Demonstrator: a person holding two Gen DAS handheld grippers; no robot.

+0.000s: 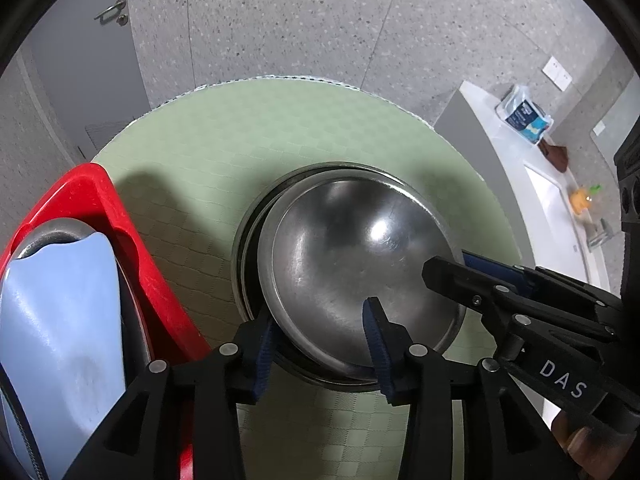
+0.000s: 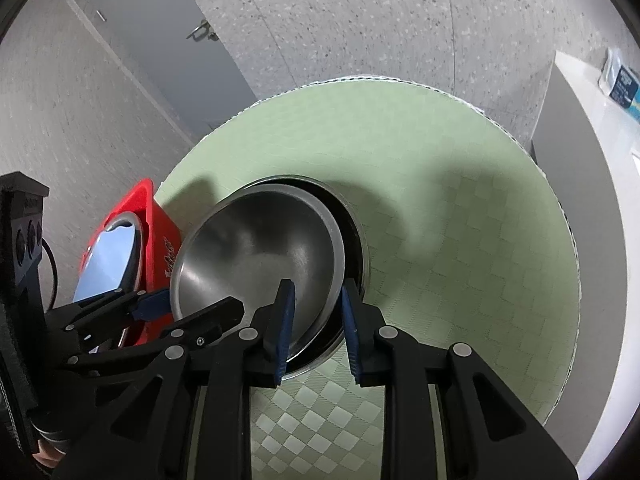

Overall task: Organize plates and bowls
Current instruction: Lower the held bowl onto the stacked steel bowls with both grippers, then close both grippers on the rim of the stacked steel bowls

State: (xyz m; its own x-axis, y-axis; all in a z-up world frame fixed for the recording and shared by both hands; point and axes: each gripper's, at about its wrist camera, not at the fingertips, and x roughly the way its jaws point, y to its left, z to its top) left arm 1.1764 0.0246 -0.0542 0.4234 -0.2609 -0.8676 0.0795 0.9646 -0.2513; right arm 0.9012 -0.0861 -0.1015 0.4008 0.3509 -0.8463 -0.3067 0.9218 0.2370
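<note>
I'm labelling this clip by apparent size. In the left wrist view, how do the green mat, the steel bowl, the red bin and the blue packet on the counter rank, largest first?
1. green mat
2. steel bowl, though the red bin looks about as large; it is cropped and nearer, so unsure
3. blue packet, far off, smallest

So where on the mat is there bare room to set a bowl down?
Free: the mat right of the bowls and its far side. Crowded: the left, where the red bin sits, and the near rim, where both claws straddle it.
</note>
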